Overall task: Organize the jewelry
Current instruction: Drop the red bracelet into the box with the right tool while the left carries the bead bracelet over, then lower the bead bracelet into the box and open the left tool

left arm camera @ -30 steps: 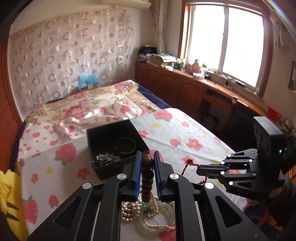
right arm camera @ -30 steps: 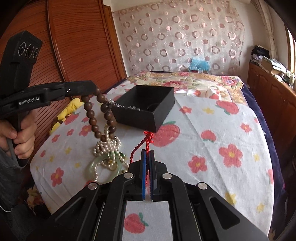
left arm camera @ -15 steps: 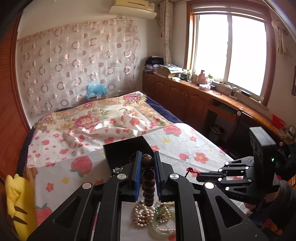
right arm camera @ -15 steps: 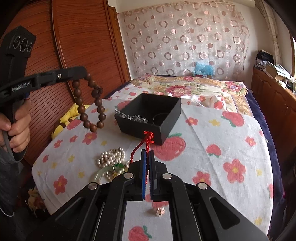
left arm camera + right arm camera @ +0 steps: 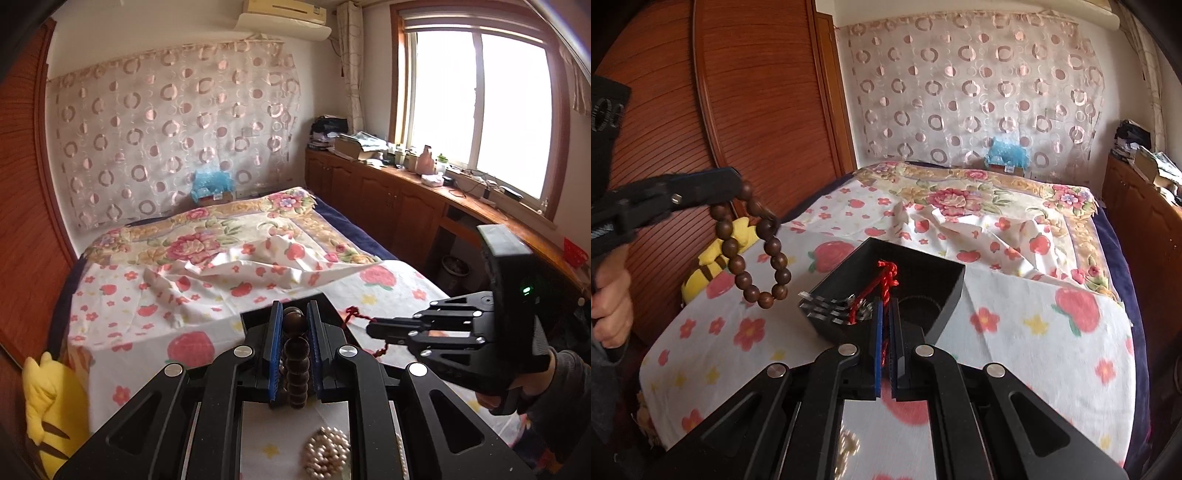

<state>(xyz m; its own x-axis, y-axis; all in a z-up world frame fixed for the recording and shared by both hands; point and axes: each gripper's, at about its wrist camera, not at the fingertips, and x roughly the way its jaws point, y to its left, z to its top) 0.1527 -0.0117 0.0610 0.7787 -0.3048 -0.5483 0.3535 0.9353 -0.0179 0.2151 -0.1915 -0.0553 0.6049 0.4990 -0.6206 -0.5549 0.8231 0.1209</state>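
Observation:
My left gripper (image 5: 293, 314) is shut on a brown wooden bead bracelet (image 5: 295, 354); in the right wrist view the bracelet (image 5: 753, 247) hangs as a loop from that gripper (image 5: 733, 188), above the bed and left of the black jewelry box (image 5: 916, 280). My right gripper (image 5: 885, 306) is shut on a red cord (image 5: 882, 280) and holds it over the box's near edge; it also shows in the left wrist view (image 5: 373, 326). The box holds a silver piece (image 5: 831, 308) and a dark ring (image 5: 918, 306). A pearl cluster (image 5: 327, 456) lies on the sheet under the left gripper.
The floral bedsheet (image 5: 1034, 332) covers the bed. A yellow plush toy (image 5: 51, 406) sits at the bed's left edge by the wooden wardrobe (image 5: 757, 110). Wooden cabinets (image 5: 388, 195) under the window run along the right side.
Both grippers have risen and moved forward toward the box. The bead bracelet now hangs clear of the sheet. The red cord has moved over the box.

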